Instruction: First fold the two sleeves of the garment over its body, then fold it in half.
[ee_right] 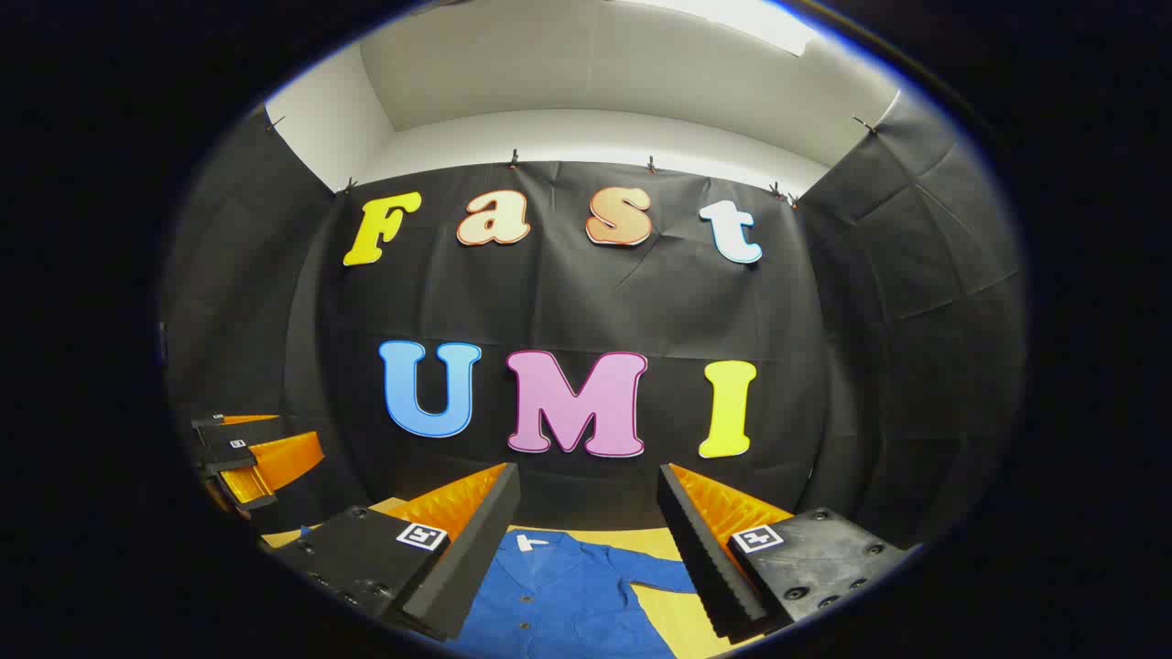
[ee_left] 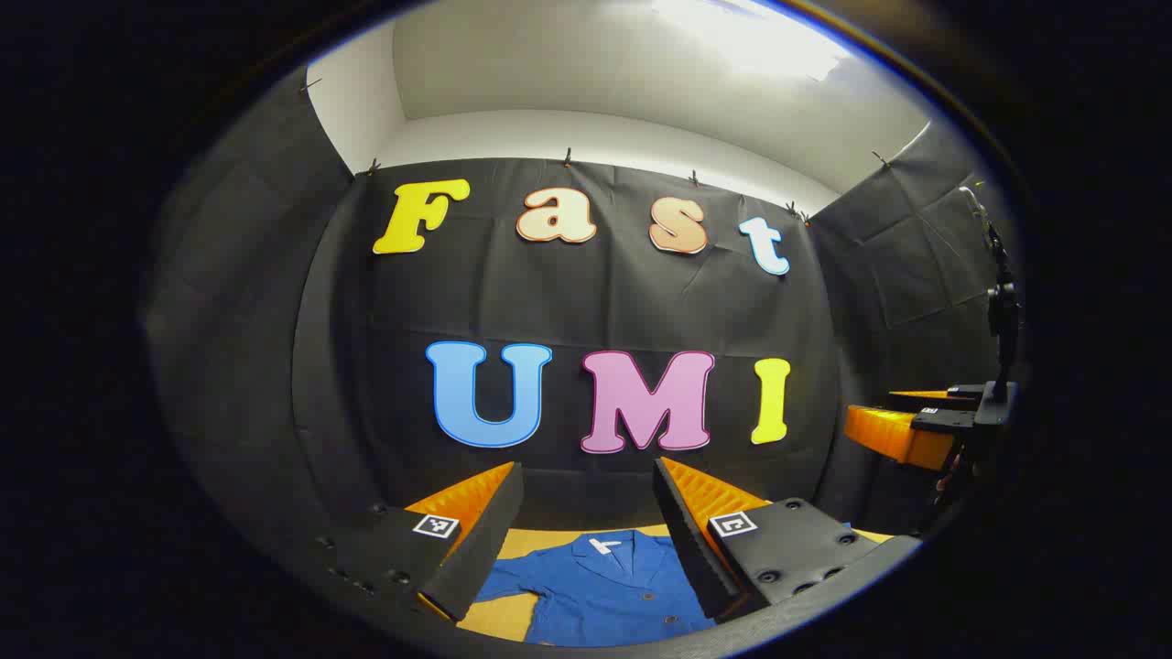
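Garment [ee_left: 600, 586] apparently flat, beneath 2 open claws [ee_left: 586, 535] [ee_right: 586, 549].

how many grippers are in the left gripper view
2. The left gripper at the bottom, jaws open over the blue shirt; the right gripper farther off at the right edge.

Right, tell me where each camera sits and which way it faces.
Left gripper view: rides the left claw, facing the booth's back wall over the blue garment on the table; own fingers spread at the bottom, right claw at the right edge.
Right gripper view: rides the right claw, facing the same wall; own fingers spread, left claw at the left edge.
Shared: the garment, table and back wall.
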Demonstrator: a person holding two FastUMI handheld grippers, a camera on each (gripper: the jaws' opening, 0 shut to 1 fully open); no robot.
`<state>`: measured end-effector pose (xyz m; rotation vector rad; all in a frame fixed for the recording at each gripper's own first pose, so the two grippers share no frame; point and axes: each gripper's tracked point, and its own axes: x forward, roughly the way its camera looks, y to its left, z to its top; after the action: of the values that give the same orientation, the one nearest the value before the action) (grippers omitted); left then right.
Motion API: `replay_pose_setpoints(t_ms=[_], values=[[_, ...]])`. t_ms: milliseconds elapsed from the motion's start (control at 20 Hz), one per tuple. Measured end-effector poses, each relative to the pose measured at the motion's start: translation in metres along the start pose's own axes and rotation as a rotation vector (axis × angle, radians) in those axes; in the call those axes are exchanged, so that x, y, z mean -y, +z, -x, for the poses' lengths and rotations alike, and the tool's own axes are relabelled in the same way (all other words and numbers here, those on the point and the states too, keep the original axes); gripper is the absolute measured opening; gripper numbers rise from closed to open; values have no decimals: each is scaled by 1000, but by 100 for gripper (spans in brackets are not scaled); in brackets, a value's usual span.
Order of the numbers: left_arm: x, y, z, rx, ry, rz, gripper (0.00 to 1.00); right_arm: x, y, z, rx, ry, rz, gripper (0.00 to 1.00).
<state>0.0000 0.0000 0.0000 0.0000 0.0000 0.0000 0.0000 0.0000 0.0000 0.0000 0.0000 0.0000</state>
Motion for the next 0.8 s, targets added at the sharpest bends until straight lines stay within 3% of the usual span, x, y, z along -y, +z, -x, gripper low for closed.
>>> replay_pose_setpoints(t_ms=[550,800], values=[[-10,-9,-2,-19,19,26,82,7,-11,8,-38,-26,6,96],[0,-11,3,-32,-10,17,82,11,-12,10,-48,-25,-10,96]])
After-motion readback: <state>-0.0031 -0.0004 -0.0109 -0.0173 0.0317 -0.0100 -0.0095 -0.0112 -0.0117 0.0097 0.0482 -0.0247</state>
